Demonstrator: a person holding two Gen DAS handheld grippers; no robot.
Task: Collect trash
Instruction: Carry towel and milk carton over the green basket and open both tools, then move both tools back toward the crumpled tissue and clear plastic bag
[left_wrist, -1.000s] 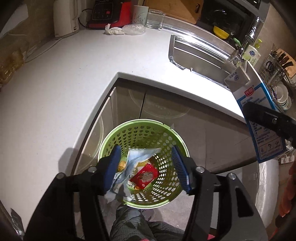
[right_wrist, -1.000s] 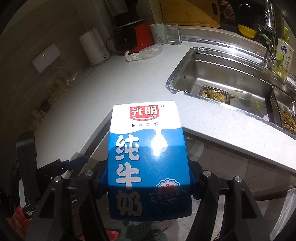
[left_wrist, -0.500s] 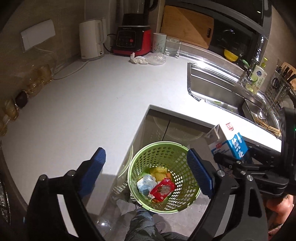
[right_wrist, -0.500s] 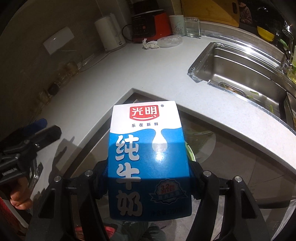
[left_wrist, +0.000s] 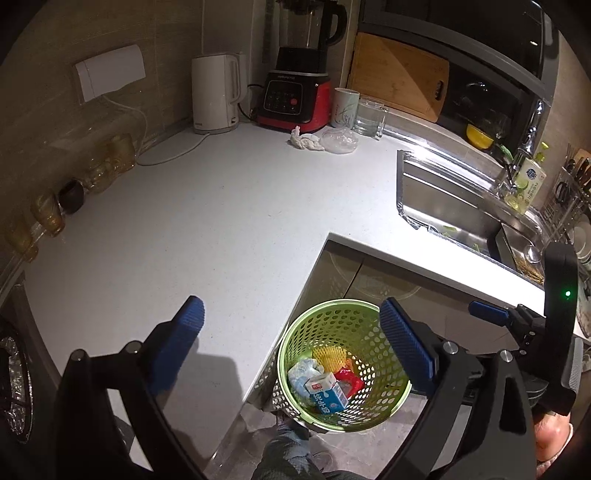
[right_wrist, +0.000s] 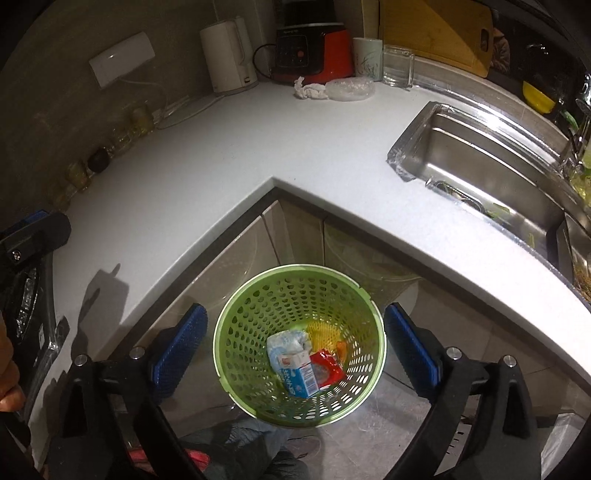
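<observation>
Both claws, left claw (left_wrist: 291, 338) and right claw (right_wrist: 295, 349), opening, nothing between; one milk carton (right_wrist: 298, 373) lies in one green basket (right_wrist: 236, 317).

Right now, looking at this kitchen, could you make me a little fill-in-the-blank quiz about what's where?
1. The blue-and-white milk carton lies inside the ____ basket.
2. The crumpled white tissue sits on the countertop in front of the red ____.
3. Between the fingers of the right gripper there is ____ held.
4. The white kettle stands to the ____ of the blender in both views.

Missing words: green; blender; nothing; left
</observation>
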